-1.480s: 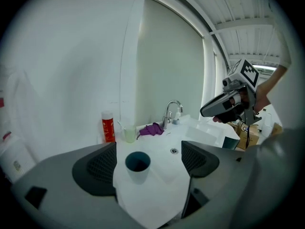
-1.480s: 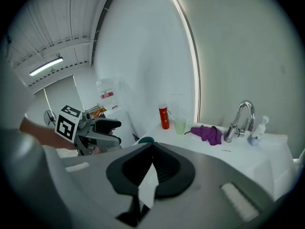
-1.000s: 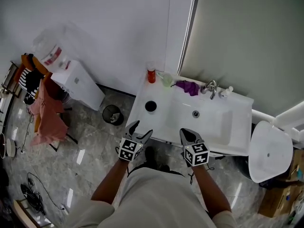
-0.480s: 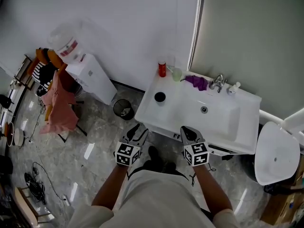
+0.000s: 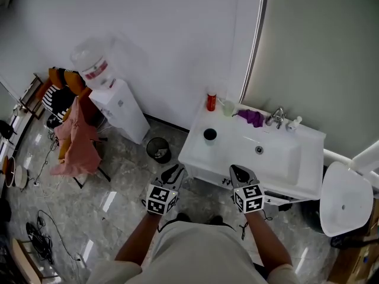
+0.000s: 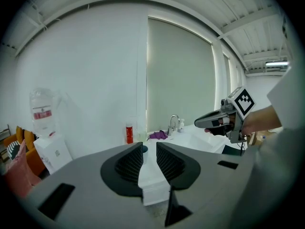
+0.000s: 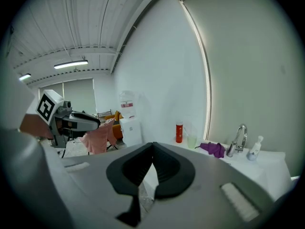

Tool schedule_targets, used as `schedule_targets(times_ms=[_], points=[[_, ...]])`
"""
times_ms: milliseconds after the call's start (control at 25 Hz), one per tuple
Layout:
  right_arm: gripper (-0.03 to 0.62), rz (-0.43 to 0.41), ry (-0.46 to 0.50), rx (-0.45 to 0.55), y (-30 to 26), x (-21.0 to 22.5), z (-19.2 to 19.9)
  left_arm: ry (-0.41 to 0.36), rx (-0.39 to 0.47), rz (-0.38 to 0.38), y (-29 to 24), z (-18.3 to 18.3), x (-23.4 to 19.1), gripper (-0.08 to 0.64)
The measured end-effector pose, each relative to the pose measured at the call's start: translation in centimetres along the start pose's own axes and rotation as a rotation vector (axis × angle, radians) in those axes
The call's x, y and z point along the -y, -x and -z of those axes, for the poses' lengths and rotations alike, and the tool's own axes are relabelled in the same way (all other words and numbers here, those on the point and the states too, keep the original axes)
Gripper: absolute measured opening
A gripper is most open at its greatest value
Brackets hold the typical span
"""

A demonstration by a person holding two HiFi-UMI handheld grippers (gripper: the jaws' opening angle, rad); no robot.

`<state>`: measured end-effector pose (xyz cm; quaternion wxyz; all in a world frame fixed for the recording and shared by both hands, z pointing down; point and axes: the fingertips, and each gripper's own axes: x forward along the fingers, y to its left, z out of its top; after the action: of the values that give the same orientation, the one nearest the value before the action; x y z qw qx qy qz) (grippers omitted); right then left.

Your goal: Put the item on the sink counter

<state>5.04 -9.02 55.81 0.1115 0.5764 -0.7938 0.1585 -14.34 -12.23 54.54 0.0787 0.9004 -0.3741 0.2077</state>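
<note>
Both my forearms reach forward from my body, side by side, short of the front edge of the sink counter (image 5: 204,149); neither gripper touches it; both point ahead and a little downward, marker cubes facing up.

My left gripper (image 5: 174,171) sits off the counter's front left corner, over the floor; its jaws have just been closing and now stand a narrow gap apart; nothing between them, only the counter edge seen through the slit; not touching anything.

My right gripper (image 5: 238,170) is in front of the basin; its jaw tips are pressed together; it holds nothing and touches nothing.

The black round item (image 5: 209,134) sits on the sink counter, left of the basin, well apart from both grippers; I can't tell what kind of object it is.

At the back of the counter, left to right: red bottle (image 5: 211,102), green cup (image 5: 228,107) just beside it, purple cloth (image 5: 253,117), faucet (image 5: 276,116) behind the basin.
</note>
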Motion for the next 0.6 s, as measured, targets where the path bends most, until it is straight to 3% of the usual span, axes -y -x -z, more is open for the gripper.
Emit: schedule_targets(times_ms=[600], points=[[0.011,0.057,-0.012,0.092,0.9,-1.8,-5.4,-0.031,0.07,0.114,0.9,-4.1,-2.4,0.008]])
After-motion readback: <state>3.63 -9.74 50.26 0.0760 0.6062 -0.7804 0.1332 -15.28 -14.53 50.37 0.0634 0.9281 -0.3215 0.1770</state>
